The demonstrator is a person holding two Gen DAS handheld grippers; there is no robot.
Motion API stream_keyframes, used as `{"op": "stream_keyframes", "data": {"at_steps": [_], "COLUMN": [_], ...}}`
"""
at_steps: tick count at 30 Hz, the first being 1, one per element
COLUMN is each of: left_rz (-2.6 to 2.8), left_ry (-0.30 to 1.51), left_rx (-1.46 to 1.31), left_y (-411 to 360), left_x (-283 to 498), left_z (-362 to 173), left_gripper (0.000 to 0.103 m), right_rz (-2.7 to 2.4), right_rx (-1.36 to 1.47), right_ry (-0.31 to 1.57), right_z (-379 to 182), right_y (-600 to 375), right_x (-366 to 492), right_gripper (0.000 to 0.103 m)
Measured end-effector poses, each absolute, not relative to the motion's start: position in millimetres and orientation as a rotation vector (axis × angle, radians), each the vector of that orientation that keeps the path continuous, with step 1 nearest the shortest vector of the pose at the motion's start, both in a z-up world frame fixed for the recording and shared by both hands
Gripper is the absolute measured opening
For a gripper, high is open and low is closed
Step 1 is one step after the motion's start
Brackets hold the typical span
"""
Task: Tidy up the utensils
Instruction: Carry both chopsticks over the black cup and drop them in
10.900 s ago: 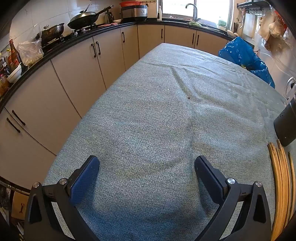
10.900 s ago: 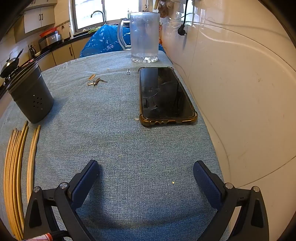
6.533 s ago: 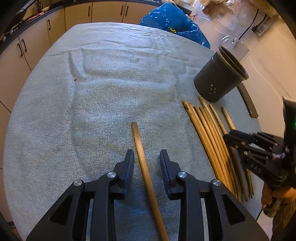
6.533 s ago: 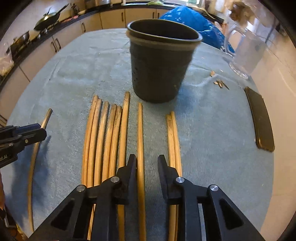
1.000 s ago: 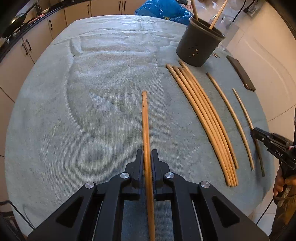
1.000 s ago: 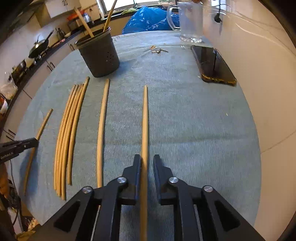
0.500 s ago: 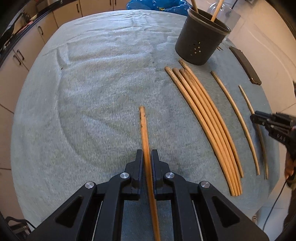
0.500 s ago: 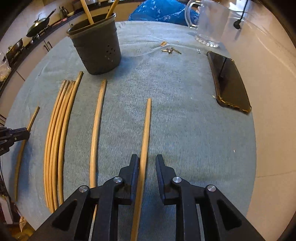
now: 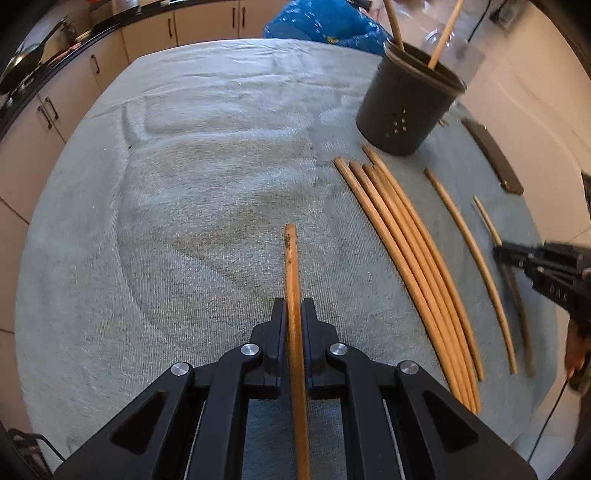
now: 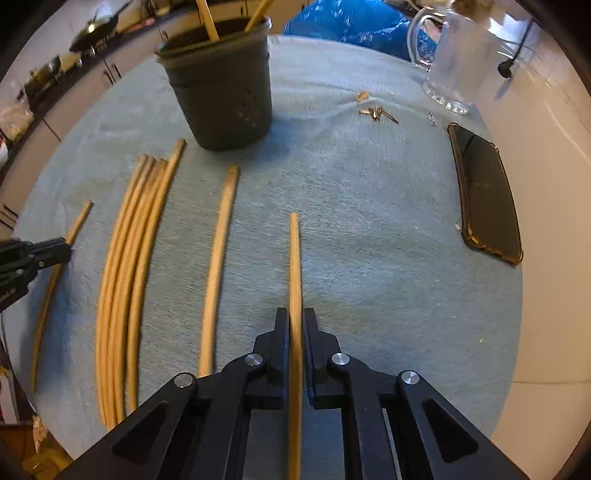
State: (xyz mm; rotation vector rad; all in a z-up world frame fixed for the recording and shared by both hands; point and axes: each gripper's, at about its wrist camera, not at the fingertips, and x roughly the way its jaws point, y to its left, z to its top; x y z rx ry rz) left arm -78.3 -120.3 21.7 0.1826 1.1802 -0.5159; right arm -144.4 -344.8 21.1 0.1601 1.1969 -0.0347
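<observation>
My left gripper (image 9: pixel 293 314) is shut on a wooden chopstick (image 9: pixel 291 266) that points forward over the grey-green tablecloth. My right gripper (image 10: pixel 294 321) is shut on another chopstick (image 10: pixel 294 258). A dark perforated utensil cup (image 9: pixel 406 110) stands ahead with two chopsticks (image 9: pixel 441 33) upright in it; it also shows in the right wrist view (image 10: pixel 225 99). A bundle of several chopsticks (image 9: pixel 410 251) lies on the cloth between the grippers, and one single chopstick (image 10: pixel 218 258) lies beside it. The right gripper shows at the right edge of the left view (image 9: pixel 498 254).
A black phone (image 10: pixel 484 192) lies at the table's right, near the wall. A glass jug (image 10: pixel 454 55) and small keys (image 10: pixel 376 112) sit behind it. A blue bag (image 9: pixel 325 26) is past the far edge. Kitchen cabinets (image 9: pixel 55 107) run along the left.
Both grippers have moved closer to the cup with their chopsticks. The right gripper's jaws have closed tighter on its chopstick.
</observation>
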Motion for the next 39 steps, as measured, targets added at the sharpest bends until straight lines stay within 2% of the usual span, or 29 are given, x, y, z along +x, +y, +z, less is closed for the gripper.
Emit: {"op": "stream_keyframes", "data": {"at_steps": [18, 30, 39], "left_rz": [-0.547, -0.575, -0.617], "left_ry": [0.86, 0.681, 0.62], "left_rx": [0.003, 0.014, -0.035], "left_y": [-75, -73, -81], "left_x": [-149, -192, -190], "left_z": [118, 162, 186], "left_gripper": [0.007, 0.007, 0.007], "right_rz": [-0.034, 0.005, 0.015], "right_rx": [0.305, 0.305, 0.326], "right_ry": [0.771, 0.659, 0.616], "right_z": [113, 144, 153], "right_y": [-327, -314, -323], "right_x": [-227, -253, -247], "right_gripper": [0.007, 0.007, 0.007]}}
